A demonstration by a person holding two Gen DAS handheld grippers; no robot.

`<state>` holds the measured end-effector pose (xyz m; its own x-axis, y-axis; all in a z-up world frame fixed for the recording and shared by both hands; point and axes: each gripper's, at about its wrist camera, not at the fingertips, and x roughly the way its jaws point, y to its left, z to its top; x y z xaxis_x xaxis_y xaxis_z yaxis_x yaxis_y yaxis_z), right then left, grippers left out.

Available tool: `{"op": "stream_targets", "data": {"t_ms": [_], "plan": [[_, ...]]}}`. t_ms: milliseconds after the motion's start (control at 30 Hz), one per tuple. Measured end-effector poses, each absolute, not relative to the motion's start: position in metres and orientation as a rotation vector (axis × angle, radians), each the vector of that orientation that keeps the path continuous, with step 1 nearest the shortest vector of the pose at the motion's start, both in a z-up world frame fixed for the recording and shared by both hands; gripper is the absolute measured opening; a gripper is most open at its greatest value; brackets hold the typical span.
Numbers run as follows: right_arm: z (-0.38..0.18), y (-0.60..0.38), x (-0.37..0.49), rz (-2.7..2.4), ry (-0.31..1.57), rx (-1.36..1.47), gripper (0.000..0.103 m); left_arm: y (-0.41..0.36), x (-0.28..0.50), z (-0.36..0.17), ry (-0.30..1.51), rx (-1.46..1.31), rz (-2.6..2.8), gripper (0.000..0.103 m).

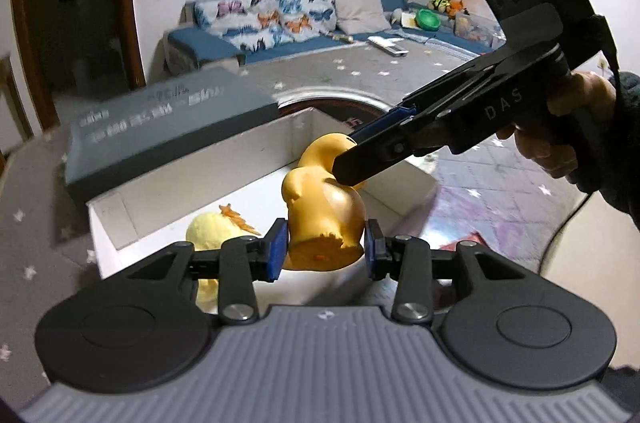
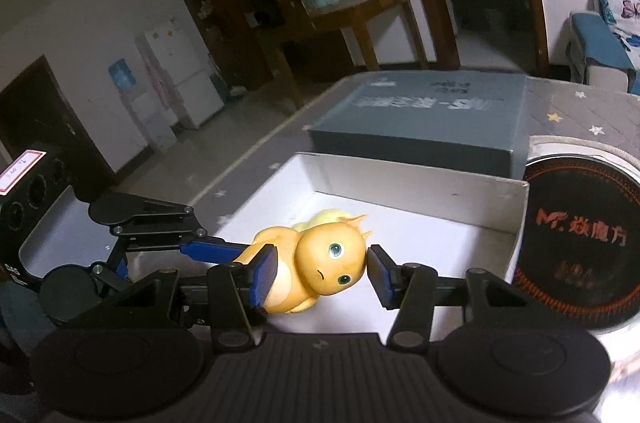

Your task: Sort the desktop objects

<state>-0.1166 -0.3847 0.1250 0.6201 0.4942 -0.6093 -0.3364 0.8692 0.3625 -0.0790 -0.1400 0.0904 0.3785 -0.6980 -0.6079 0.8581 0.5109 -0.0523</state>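
Toy: orange figurine [image 1: 324, 219] hanging over white box [image 1: 224, 179], gripped both ends.
Left gripper [image 1: 325, 245]: jaws clenched on base.
Right gripper [image 2: 322, 273]: jaws spread around head, left pad touching, right just clear.
Handling: likely light, stiff, smooth; best taken across body.
Box contents: pale yellow plush [image 1: 212, 231] at 9 o'clock.
Lid [image 2: 424, 115]: 12 o'clock, off.

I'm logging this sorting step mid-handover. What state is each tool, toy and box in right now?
Orange toy figure: held above the box, both tools on it.
Left tool: shut on the figure's base.
Right tool: pads around the figure's head; grip unclear.
White box: open, no lid on.
Yellow plush toy: lying inside the white box.
Grey box: closed, behind the white one.
Round tin: lid on, beside the box.
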Motion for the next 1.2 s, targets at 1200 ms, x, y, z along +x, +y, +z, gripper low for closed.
{"op": "stream_targets", "data": {"t_ms": [1200], "plan": [[0.128,-0.380,-0.189,0.440,0.753,0.154,0.068,-0.137,-0.049,0.069,0.761,0.267,-0.952,0.046]]}}
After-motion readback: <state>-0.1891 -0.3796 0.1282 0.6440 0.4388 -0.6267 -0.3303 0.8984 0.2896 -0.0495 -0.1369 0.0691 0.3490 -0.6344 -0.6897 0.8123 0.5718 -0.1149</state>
